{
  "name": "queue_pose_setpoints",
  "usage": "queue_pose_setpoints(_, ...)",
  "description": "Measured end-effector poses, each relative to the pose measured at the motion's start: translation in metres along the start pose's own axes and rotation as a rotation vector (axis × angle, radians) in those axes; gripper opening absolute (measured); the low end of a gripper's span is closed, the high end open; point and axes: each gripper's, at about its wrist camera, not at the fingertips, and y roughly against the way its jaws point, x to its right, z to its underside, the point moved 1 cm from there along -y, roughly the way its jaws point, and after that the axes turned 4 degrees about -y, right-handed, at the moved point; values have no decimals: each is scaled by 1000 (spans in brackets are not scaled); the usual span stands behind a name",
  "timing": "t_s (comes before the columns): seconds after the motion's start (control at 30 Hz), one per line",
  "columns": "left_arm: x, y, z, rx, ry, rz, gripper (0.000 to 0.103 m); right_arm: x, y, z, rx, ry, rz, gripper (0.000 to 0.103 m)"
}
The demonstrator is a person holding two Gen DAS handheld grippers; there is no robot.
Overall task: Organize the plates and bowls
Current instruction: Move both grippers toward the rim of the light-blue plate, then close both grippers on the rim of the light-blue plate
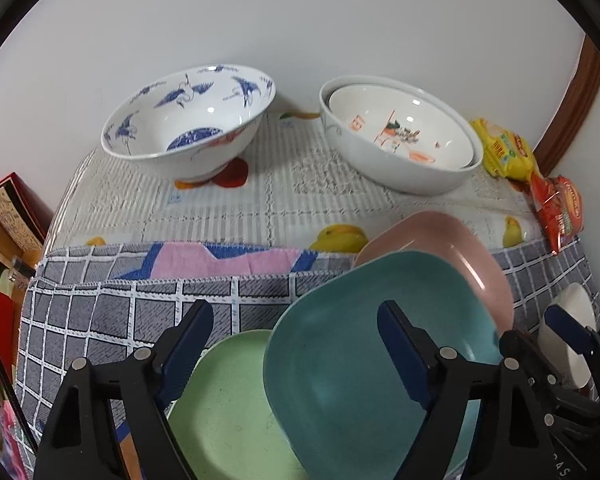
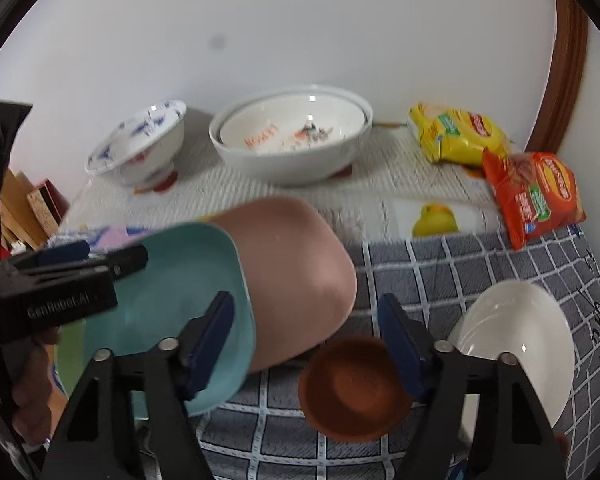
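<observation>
A white wall backs the desk (image 1: 284, 200), which wears a pale printed mat with ducks and fruit; a grey checked cloth (image 1: 140, 312) covers its near half, and a brown wooden frame (image 1: 572, 108) curves up at 2 o'clock.

In the left wrist view, the left gripper (image 1: 296, 344) is spread wide, its right finger over the teal plate (image 1: 372, 360). That plate overlaps a green plate (image 1: 228, 400) at 7 o'clock and leans on a pink plate (image 1: 440, 240) behind it. At 11 o'clock sits a blue-crane bowl (image 1: 188, 116); at 1 o'clock a white bowl (image 1: 396, 140) holds a second one nested inside.

The right gripper (image 2: 306, 338) is likewise spread, empty, above a small brown bowl (image 2: 352, 392), with a plain white bowl (image 2: 516, 336) at 4 o'clock. Yellow (image 2: 456, 132) and orange (image 2: 536, 192) snack packets (labels blurred) lie at 2 o'clock.
</observation>
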Motion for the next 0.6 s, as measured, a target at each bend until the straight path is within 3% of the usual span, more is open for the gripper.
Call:
queue_pose_setpoints(0.43, -2, -12, 10, -22, 13, 2, 58, -6, -11, 23, -65, -25, -50, 55)
queue_pose_setpoints(0.6, -2, -12, 14, -26, 22, 15, 35, -10, -15, 25, -62, -31, -37, 38)
